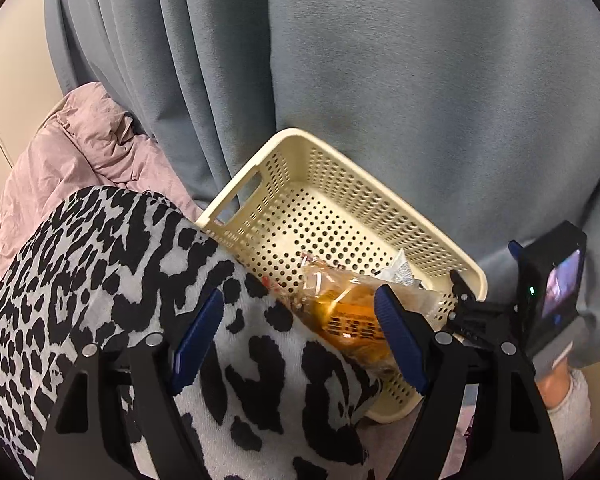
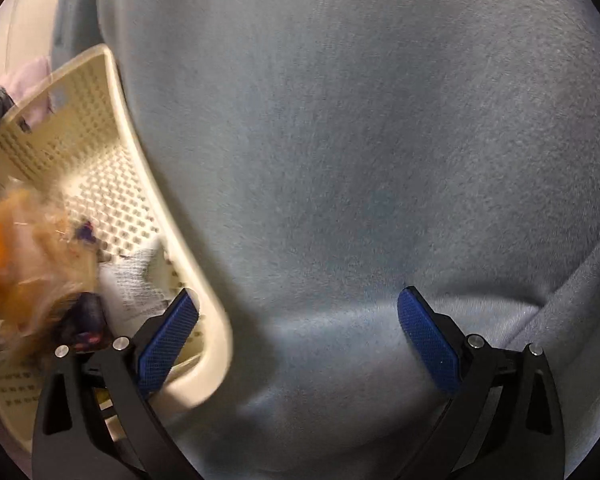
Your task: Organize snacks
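A cream perforated basket [image 1: 300, 134] rests tilted against a leopard-print cushion [image 1: 120, 264]. An orange snack packet [image 1: 340, 316] in a clear wrapper lies inside it, with a white printed packet [image 1: 400, 270] behind. My left gripper [image 1: 300, 296] is open above the cushion and the basket's near edge; its right pad overlaps the orange packet without pressing it. In the right wrist view, which is blurred, the basket [image 2: 116, 92] is at the left with the orange packet [image 2: 16, 248] and white packet [image 2: 140, 280]. My right gripper [image 2: 298, 296] is open and holds nothing, its left finger over the basket rim.
A grey-blue curtain [image 1: 420, 100] hangs right behind the basket and fills the right wrist view [image 2: 380, 160]. Crumpled pink bedding [image 1: 80, 140] lies at the left. The right gripper's black body with a small screen [image 1: 560, 292] is at the basket's right end, a grey sleeve [image 1: 572, 404] below it.
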A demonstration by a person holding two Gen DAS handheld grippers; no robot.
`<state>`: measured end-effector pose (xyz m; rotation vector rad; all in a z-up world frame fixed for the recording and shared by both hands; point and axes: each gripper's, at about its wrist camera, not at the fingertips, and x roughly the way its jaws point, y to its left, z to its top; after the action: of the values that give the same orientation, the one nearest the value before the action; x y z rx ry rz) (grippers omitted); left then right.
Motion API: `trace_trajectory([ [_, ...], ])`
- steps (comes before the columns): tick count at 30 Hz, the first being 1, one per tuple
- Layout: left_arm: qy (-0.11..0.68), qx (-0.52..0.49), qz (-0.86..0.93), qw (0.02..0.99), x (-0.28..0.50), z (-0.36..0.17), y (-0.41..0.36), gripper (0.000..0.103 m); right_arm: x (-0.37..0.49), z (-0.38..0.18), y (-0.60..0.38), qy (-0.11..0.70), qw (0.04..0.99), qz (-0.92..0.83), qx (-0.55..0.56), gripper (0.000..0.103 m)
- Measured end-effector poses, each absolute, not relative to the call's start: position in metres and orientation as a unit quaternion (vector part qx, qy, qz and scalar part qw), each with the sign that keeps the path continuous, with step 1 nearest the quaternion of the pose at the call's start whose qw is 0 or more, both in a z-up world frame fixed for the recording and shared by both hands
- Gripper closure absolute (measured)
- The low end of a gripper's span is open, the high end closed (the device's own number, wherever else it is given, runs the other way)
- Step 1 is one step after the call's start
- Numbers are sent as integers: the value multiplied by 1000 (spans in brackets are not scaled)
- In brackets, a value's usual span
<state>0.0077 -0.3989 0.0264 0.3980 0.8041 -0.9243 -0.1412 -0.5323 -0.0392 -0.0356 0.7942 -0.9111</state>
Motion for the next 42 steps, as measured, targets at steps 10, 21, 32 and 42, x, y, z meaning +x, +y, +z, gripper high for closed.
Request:
trace_trajectory([
  [10,384,180,-435,795,7,19,-382,26,-161,-34,-550,388,810,-439,15,3],
  [21,365,219,-451,785,-33,8,-370,26,-136,-14,-511,368,822,-434,-33,3],
  [32,347,244,-457,782,-91,-6,-353,22,-164,16,-419,316,879,-338,-119,3],
  [42,321,256,-404,817,-111,-3,-353,11,-185,5,-377,365,905,-216,-35,3],
])
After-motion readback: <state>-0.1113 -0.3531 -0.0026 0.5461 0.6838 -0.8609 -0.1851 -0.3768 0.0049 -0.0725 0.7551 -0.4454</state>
